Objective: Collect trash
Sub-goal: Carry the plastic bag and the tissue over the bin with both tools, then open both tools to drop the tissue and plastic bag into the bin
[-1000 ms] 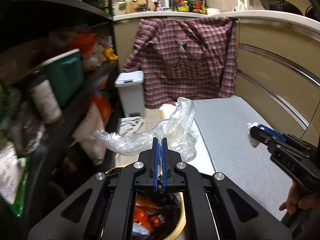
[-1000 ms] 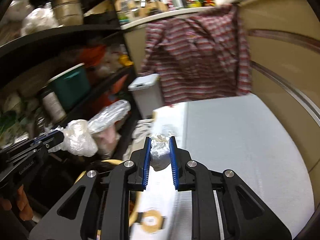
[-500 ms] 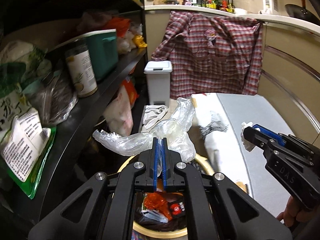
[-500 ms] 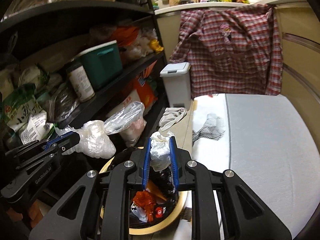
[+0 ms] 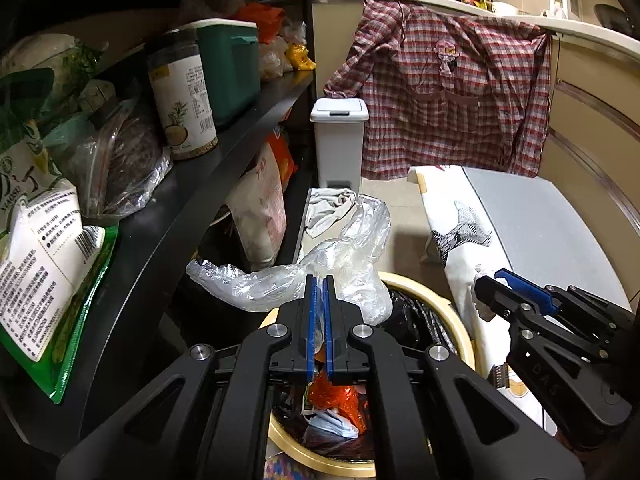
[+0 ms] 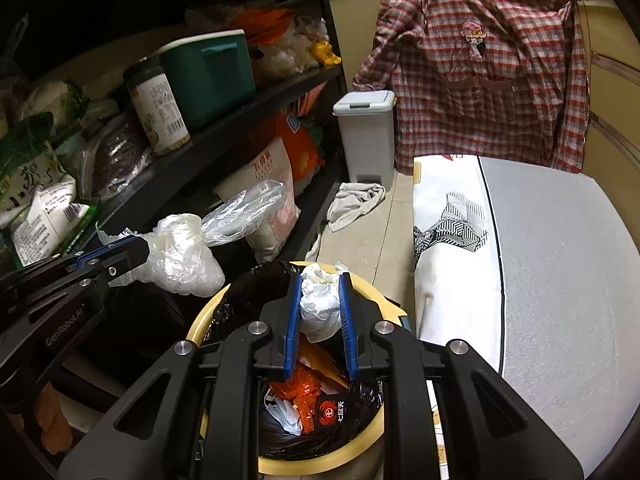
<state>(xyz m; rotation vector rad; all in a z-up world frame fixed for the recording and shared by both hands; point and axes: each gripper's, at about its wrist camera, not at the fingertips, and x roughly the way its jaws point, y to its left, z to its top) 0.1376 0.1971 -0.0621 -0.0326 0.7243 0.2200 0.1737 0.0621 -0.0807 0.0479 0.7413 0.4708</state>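
Within 1 second both loads have swung off the bed and over the bin (image 6: pixel 200 322). The left tongs (image 5: pixel 319 286) stay clenched on the clear plastic bag (image 5: pixel 320 268) above its left rim; the right tongs (image 6: pixel 320 292) still grasp the white tissue wad (image 6: pixel 320 306) over its opening. Judged ready to drop.

You have a crinkled, glossy clear plastic bag (image 5: pixel 320 276) at lower centre of the left view and a crumpled matt white paper wad (image 6: pixel 320 304) at centre of the right. Below them, the round tan bin's (image 6: pixel 320 466) smooth rim frames a shiny black plastic liner (image 6: pixel 244 292). Your matt black plastic left gripper (image 5: pixel 319 328) has blue ribbed pads (image 5: pixel 311 320).
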